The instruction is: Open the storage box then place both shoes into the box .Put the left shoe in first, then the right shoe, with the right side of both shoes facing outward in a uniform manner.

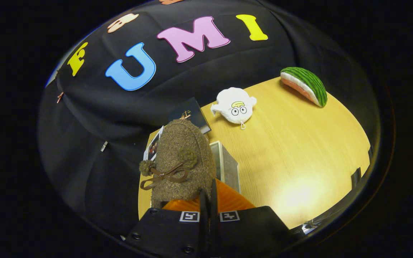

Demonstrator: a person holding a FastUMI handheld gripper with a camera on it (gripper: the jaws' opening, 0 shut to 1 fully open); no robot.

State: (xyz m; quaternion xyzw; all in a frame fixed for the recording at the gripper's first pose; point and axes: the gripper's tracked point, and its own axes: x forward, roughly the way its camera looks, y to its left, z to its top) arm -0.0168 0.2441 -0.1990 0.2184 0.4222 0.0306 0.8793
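Here the hand-held gripper (209, 200) has its fingers closed almost together on the edge of a brown fuzzy shoe (181, 161), pom-pom bow showing, carried above the surface (299, 154). This looks like the carrying step of placing a shoe; which shoe I cannot tell. Just right of the shoe and below it sits the box (228, 168), its inside hidden. Next, the shoe likely has to be lowered in with its right side outward. A dark book (190, 113) lies beyond, then a white plush (233, 105), then a watermelon toy (305, 86), well apart.
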